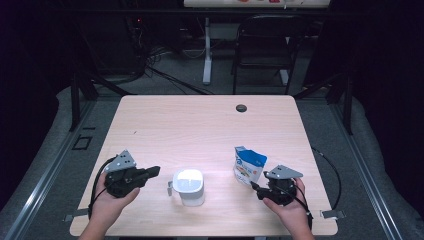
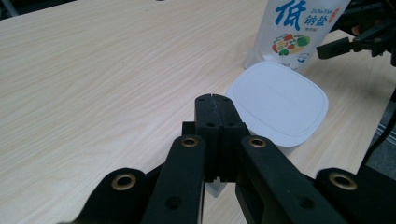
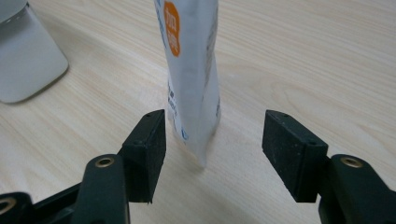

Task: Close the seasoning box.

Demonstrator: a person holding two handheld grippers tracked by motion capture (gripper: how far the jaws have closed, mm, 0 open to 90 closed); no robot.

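A white and blue pouch of salt (image 1: 248,165) stands upright on the wooden table (image 1: 200,125), right of centre. My right gripper (image 1: 255,186) is just in front of it. In the right gripper view that gripper (image 3: 212,135) is open, with the pouch's (image 3: 194,70) narrow lower edge between the pads, closer to the left pad and not squeezed. A white lidded container (image 1: 188,186) with a small side handle sits near the front middle. My left gripper (image 1: 154,172) lies to its left, pointing at it. Its jaws (image 2: 213,100) are shut on nothing, just short of the lid (image 2: 280,102).
A round cable hole (image 1: 241,108) sits near the table's far edge. A dark chair (image 1: 265,45) and a white desk leg (image 1: 207,55) stand on the floor beyond. The left gripper view shows the pouch (image 2: 294,28) behind the container and the right gripper (image 2: 355,44) beside it.
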